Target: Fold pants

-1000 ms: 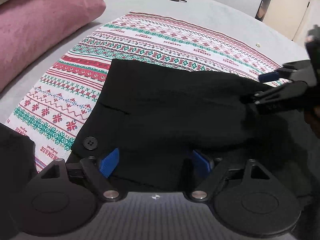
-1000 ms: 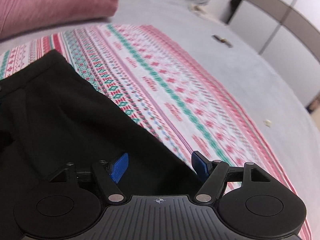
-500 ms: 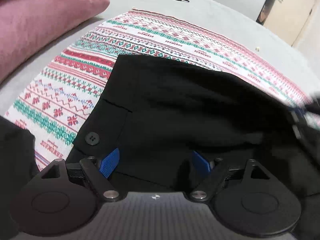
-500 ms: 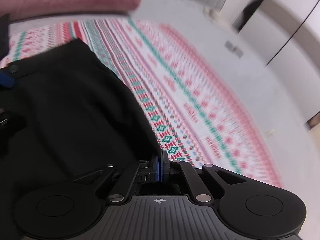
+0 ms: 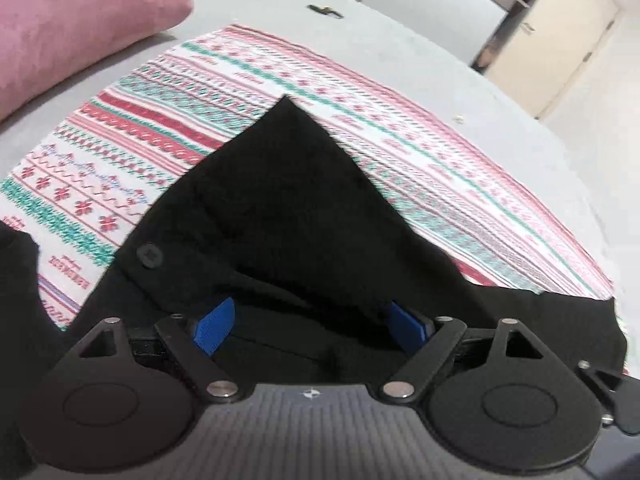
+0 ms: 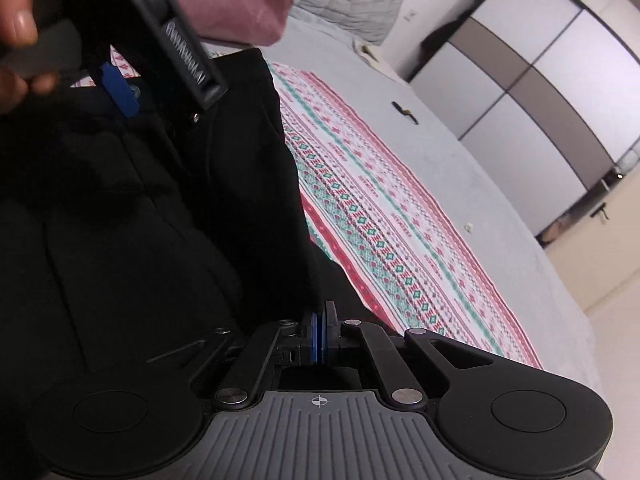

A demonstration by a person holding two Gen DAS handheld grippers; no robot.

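Left hand-held gripper point(image 5: 310, 322) low over the black pants point(image 5: 280, 216), blue pads point(image 5: 212, 326) spread wide, cloth bunched between them. Far corner of the pants peaked over the patterned cloth point(image 5: 440, 152). Button point(image 5: 149, 255) showing near left. Pink pillow point(image 5: 76, 20) far left on the grey bed point(image 5: 400, 36).
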